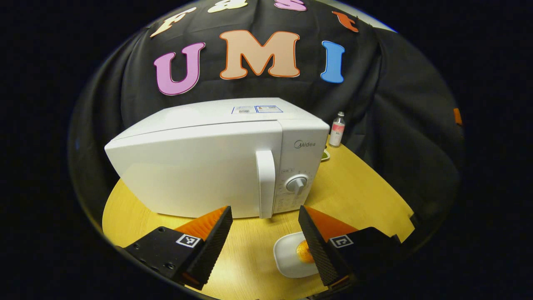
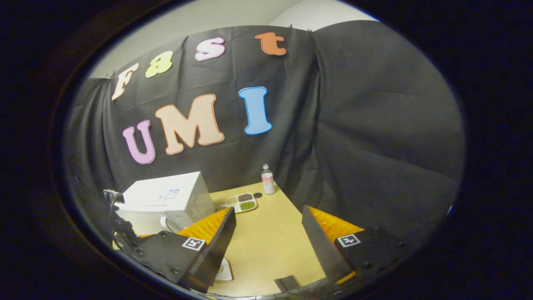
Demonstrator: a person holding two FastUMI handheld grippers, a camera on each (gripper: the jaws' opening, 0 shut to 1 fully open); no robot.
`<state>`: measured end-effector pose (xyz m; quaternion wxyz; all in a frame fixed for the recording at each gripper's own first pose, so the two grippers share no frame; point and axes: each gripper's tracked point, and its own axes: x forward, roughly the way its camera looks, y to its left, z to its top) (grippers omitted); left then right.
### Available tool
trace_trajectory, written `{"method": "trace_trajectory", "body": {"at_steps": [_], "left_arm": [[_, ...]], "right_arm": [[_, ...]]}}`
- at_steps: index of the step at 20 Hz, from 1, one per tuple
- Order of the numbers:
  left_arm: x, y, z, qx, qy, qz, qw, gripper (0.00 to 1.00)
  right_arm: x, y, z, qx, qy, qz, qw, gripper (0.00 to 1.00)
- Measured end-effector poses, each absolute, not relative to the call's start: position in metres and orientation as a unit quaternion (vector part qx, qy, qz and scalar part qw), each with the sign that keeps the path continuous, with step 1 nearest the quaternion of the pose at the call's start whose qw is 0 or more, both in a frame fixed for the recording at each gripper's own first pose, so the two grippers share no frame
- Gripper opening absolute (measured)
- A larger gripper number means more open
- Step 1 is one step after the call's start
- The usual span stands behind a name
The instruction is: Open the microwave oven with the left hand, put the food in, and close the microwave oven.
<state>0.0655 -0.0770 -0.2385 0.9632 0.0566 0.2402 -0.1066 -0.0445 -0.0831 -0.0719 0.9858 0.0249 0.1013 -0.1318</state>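
Left gripper view looks across a yellow wooden table (image 1: 366, 187) at a white microwave oven (image 1: 216, 158), its door shut and its upright handle (image 1: 266, 183) at 12 o'clock from the left gripper (image 1: 265, 227). That gripper hangs above the table in front of the handle, fingers spread wide apart and clamped on nothing. At 5 o'clock from the handle, a white plate (image 1: 289, 254) carrying orange food (image 1: 304, 251) lies on the table, partly behind one finger. A round dial (image 1: 296, 184) sits just at 3 o'clock of the handle, and a small bottle (image 1: 337, 129) stands at the table's far edge, at 2 o'clock from the oven.

Right gripper view shows the right gripper (image 2: 268, 227) high above the same table, its fingers likewise well apart and empty. The oven appears at 9 o'clock, a divided tray (image 2: 241, 202) of small foods at 12 o'clock, with the bottle just beyond.
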Motion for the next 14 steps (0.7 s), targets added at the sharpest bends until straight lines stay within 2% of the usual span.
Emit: {"method": "trace_trajectory", "body": {"at_steps": [7, 8, 13, 14], "left_arm": [[0.101, -0.078, -0.267, 0.063, 0.254, -0.102, 0.96, 0.97], [0.105, -0.078, -0.269, 0.065, 0.257, -0.101, 0.959, 0.97], [0.123, -0.076, -0.279, 0.069, 0.262, -0.095, 0.958, 0.94], [0.125, -0.075, -0.28, 0.07, 0.264, -0.095, 0.957, 0.9]], "right_arm": [[-0.044, -0.084, -0.071, 0.021, 0.103, -0.143, 0.984, 0.99], [-0.045, -0.085, -0.07, 0.02, 0.102, -0.145, 0.984, 0.91], [-0.051, -0.092, -0.072, 0.017, 0.1, -0.164, 0.981, 0.91], [-0.053, -0.093, -0.073, 0.016, 0.103, -0.167, 0.98, 0.91]]}}
